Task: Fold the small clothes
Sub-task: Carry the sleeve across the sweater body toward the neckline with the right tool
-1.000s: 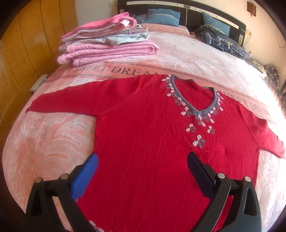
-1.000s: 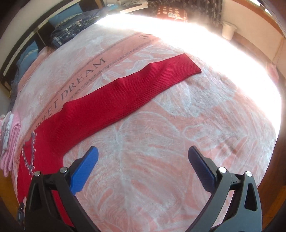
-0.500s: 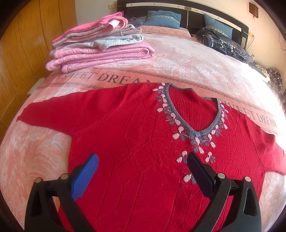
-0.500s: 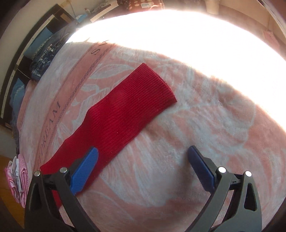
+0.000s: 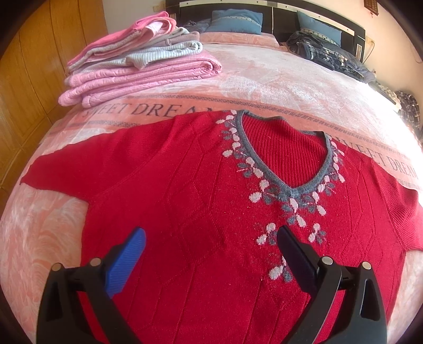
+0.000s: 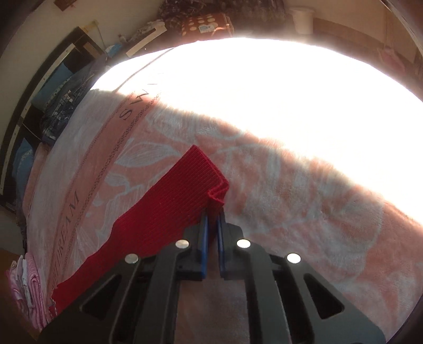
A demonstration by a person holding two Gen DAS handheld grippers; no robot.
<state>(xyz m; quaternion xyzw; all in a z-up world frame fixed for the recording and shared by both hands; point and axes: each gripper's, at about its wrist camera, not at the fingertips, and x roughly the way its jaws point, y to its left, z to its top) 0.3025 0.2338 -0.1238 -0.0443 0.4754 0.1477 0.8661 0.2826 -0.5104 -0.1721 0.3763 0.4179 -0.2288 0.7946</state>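
Observation:
A red knit sweater (image 5: 201,190) with a grey V-neck and white flower trim lies flat, front up, on the pink bed blanket (image 5: 264,79). My left gripper (image 5: 211,238) hovers open over the sweater's chest, nothing between its blue pads. In the right wrist view the sweater's long red sleeve (image 6: 169,206) stretches across the blanket. My right gripper (image 6: 211,219) is shut on the sleeve's cuff, which bunches into a small fold just past the fingertips.
A stack of folded pink and grey clothes (image 5: 137,66) sits at the bed's far left. Blue pillows (image 5: 235,21) and dark plaid clothing (image 5: 327,55) lie by the headboard. A wooden wardrobe (image 5: 39,79) stands left. Bright sunlight (image 6: 277,100) washes out the bed's far side.
My right gripper moved to the sleeve's cuff and shut on it, puckering the fabric. My left gripper moved forward over the sweater's chest, staying open.

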